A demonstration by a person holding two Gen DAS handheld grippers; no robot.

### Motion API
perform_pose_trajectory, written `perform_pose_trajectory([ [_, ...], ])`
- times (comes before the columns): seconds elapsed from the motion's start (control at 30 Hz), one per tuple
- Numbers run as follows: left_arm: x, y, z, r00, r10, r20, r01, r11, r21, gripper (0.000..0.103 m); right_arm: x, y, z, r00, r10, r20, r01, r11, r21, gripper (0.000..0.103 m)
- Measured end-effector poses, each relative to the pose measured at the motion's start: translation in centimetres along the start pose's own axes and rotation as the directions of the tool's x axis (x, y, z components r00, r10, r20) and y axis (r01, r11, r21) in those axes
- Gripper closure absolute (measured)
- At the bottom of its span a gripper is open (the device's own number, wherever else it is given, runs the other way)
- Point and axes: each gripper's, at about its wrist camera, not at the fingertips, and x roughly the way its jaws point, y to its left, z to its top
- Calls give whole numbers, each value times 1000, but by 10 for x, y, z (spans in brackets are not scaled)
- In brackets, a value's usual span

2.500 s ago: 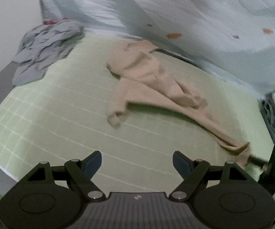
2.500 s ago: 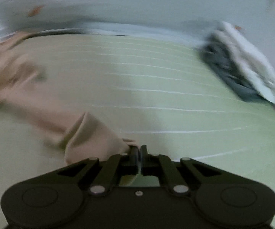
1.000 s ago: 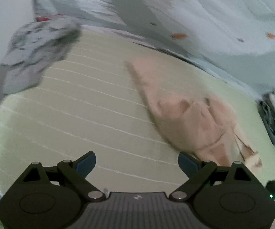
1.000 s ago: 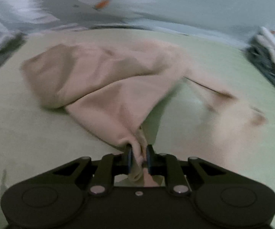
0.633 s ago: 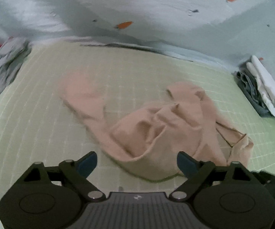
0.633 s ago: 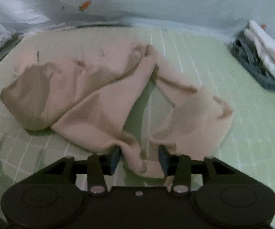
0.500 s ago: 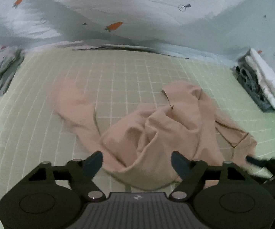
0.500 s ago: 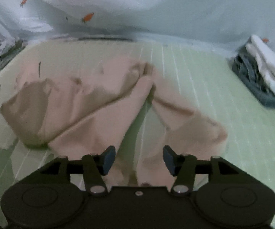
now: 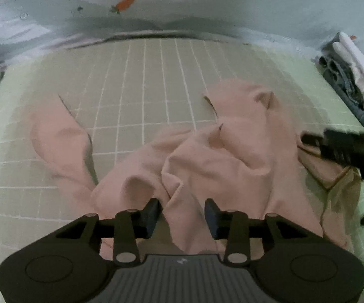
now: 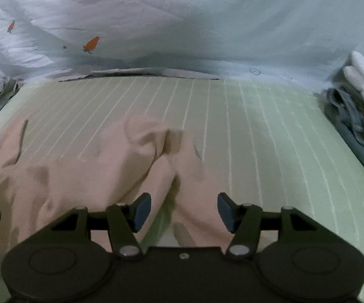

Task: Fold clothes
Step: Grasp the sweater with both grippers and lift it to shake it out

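Nearest, left tool (image 9: 182, 214) coming together, jaws closing around a raised fold of the pink garment (image 9: 207, 156), pads not yet pressing on it. Right tool (image 10: 181, 210) spread, cloth lying below and between the jaws, nothing pinched. Garment crumpled on the green gridded mat (image 9: 144, 75), long axis running left to right, one limb trailing off to the left, bulk just ahead of both tools; left tool placed nearer the middle fold, right tool at the right-hand end. Farther right, a stack of folded clothes (image 10: 358, 116), probably grey under white, well apart. Beyond, carrot-print sheet (image 10: 182, 25). No containers visible.
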Motion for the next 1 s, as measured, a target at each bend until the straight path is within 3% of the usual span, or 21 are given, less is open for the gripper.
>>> perform_pose_trajectory([
  [0.13, 16, 4, 6, 999, 9, -50, -9, 1000, -5, 64, 38, -7, 26, 1000, 29, -12, -28, 999, 36, 41],
  [0.4, 26, 11, 14, 995, 39, -88, -39, 999, -9, 89, 104, -16, 53, 985, 163, -62, -159, 985, 67, 32],
  [0.43, 23, 10, 15, 995, 51, -83, -51, 999, 0, 90, 109, -17, 54, 981, 181, -63, -177, 982, 67, 34],
  [0.47, 19, 8, 17, 995, 79, -67, -78, 997, 12, 92, 109, -18, 55, 973, 223, -57, -219, 974, 59, 56],
  [0.5, 14, 6, 19, 993, 108, -49, -106, 994, 25, 92, 108, -18, 55, 964, 261, -50, -258, 965, 51, 71],
  [0.53, 8, 4, 21, 991, 129, -23, -128, 991, 31, 93, 104, -18, 55, 967, 251, -41, -250, 967, 42, 75],
  [0.57, 1, 3, 24, 989, 149, 3, -149, 988, 35, 93, 99, -18, 55, 970, 242, -32, -241, 970, 34, 90],
  [0.63, -16, 7, 33, 980, 187, 74, -189, 982, 27, 94, 86, -18, 54, 976, 216, 3, -216, 976, 32, 92],
  [0.7, -34, 11, 45, 959, 237, 156, -241, 970, 7, 97, 69, -20, 54, 982, 184, 53, -186, 981, 45, 93],
  [0.83, -70, 19, 68, 883, 347, 314, -354, 934, -36, 97, 18, -24, 56, 977, 84, 196, -99, 993, 71, 93],
  [0.93, -98, 25, 79, 859, 327, 393, -312, 944, -103, 97, -19, -32, 62, 956, 45, 291, -71, 994, 78, 94],
  [1.0, -117, 21, 82, 829, 329, 452, -311, 943, -117, 97, -47, -31, 65, 935, 27, 352, -50, 997, 58, 94],
])
